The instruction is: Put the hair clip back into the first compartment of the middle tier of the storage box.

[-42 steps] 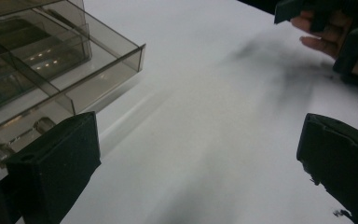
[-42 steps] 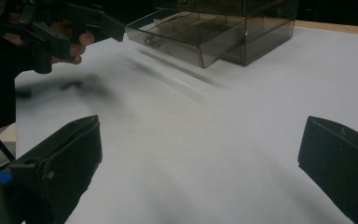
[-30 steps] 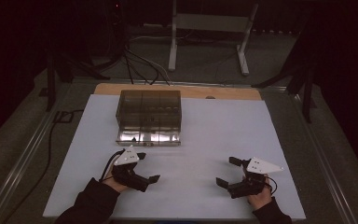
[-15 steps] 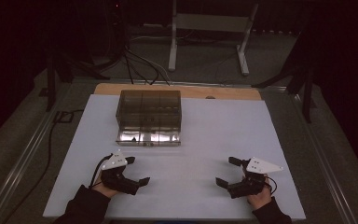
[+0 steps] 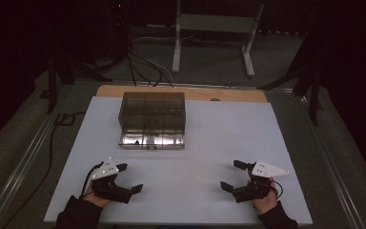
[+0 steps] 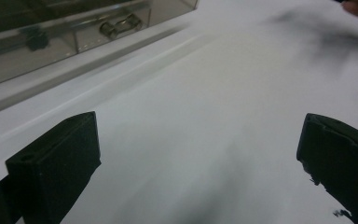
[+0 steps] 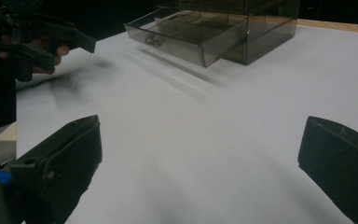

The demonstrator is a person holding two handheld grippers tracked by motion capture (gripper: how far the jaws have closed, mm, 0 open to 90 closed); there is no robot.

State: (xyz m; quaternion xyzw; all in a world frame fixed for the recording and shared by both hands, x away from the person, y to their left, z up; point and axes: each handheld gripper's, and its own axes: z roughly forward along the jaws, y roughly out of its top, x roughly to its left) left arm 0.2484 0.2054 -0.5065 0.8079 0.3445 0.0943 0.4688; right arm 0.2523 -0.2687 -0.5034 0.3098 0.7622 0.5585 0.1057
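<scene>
- The left gripper (image 5: 129, 177), jaws spread and empty, had drawn back from the drawer unit (image 5: 152, 112).
- The right gripper (image 5: 233, 175) was likewise spread, empty.
- The left gripper view showed the drawer handle (image 6: 120, 26); drawer contents indiscernible.

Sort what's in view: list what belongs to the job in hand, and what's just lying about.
Job in hand:
- smoky transparent plastic drawer box, its bottom drawer pulled partly out
- left claw, open
- right claw, open
- white table sheet they work on

Lying about:
- white metal stand on the floor behind
- black cables beyond the table
</scene>
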